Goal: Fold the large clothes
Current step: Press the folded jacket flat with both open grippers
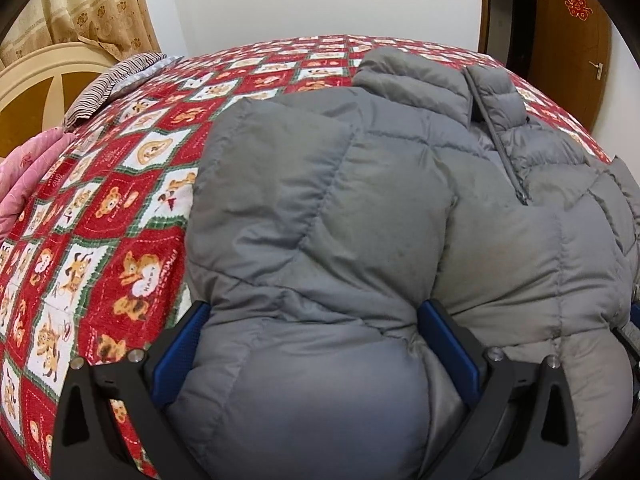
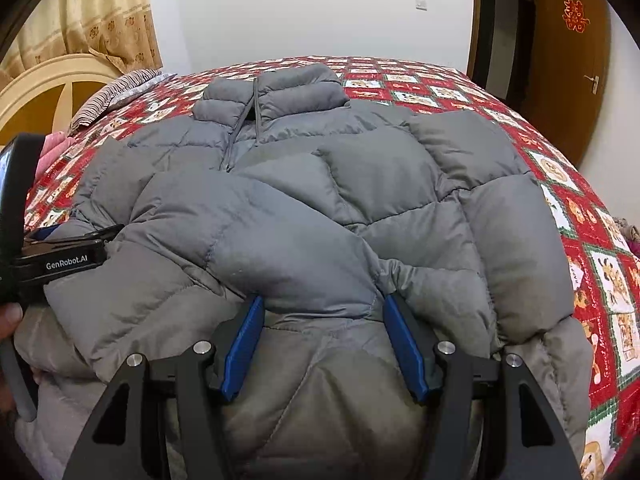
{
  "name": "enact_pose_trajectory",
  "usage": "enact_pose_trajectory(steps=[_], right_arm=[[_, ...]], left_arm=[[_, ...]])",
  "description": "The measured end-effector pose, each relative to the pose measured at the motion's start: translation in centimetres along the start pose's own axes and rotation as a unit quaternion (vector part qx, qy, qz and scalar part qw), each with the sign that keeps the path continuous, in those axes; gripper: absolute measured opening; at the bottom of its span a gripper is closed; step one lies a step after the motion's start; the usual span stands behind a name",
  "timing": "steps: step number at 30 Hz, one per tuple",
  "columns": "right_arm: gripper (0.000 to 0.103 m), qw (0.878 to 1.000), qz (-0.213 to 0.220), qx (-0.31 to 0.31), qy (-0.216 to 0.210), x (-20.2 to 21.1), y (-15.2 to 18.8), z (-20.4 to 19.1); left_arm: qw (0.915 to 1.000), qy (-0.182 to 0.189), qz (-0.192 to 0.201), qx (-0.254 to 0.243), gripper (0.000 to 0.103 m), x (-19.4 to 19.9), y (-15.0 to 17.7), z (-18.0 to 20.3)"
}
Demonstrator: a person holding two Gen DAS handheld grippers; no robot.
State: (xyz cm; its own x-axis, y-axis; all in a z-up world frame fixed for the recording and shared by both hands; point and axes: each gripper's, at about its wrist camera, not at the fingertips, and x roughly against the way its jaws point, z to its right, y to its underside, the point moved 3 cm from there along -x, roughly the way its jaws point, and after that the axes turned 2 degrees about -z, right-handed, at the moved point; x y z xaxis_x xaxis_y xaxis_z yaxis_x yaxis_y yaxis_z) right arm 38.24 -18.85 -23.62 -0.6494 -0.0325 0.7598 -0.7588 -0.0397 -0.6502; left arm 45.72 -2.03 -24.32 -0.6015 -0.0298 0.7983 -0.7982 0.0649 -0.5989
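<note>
A grey puffer jacket [image 1: 360, 208] lies front up on the bed, collar at the far end, both sleeves folded in across its front; it also shows in the right wrist view [image 2: 320, 208]. My left gripper [image 1: 316, 320] has its blue jaws wide apart around a thick bulge of the jacket's near left hem. My right gripper [image 2: 320, 312] has its jaws apart around the near hem at the middle right, under the folded sleeve cuff. The fabric fills both gaps; I cannot tell how firmly it is pinched. The left gripper's body [image 2: 60, 260] shows at the left of the right wrist view.
The bed has a red, white and green bear-patterned cover [image 1: 120, 240]. A striped pillow [image 1: 112, 84] and a pink quilt [image 1: 24, 184] lie at the far left by the cream headboard [image 1: 36, 80]. A wooden door [image 1: 568, 40] stands at the far right.
</note>
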Motion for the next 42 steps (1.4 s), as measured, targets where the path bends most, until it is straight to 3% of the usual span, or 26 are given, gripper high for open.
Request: enact_pose_trajectory(steps=[19,22,27,30,33,35,38,42], right_arm=[[0.063,0.999,-0.008,0.024,0.019,0.0,-0.1,-0.7],[0.065,0.999,-0.016,0.044,0.002,0.6,-0.2,-0.4],[0.068,0.997,-0.039,0.053,-0.033,1.8,-1.0,0.1],[0.070,0.997,-0.030,0.033,-0.064,3.6,-3.2,0.4],[0.077,0.997,-0.017,0.018,-0.072,4.2,-6.3,0.6],[0.078,0.996,-0.032,-0.004,-0.078,3.1,-8.9,1.0],[0.078,0.997,-0.044,-0.029,-0.054,0.1,-13.2,1.7],[0.078,0.993,-0.060,-0.093,-0.049,-4.1,-18.2,2.6]], left_arm=[[1.0000,-0.006,-0.004,-0.007,0.103,0.3,-0.2,0.1],[0.9998,-0.009,-0.009,-0.014,0.103,1.9,-0.3,-0.5],[0.9987,0.026,0.038,-0.021,0.103,6.9,-1.9,-1.7],[0.9973,0.021,0.066,-0.025,0.103,8.1,-4.2,-2.0],[0.9976,0.004,0.063,-0.030,0.103,6.0,-7.1,-1.6],[0.9978,-0.022,0.056,-0.027,0.103,4.0,-8.4,-1.4],[0.9990,-0.033,0.027,-0.015,0.103,0.7,-10.4,-1.1],[0.9997,-0.015,0.007,0.021,0.103,-2.0,-13.9,-1.0]])
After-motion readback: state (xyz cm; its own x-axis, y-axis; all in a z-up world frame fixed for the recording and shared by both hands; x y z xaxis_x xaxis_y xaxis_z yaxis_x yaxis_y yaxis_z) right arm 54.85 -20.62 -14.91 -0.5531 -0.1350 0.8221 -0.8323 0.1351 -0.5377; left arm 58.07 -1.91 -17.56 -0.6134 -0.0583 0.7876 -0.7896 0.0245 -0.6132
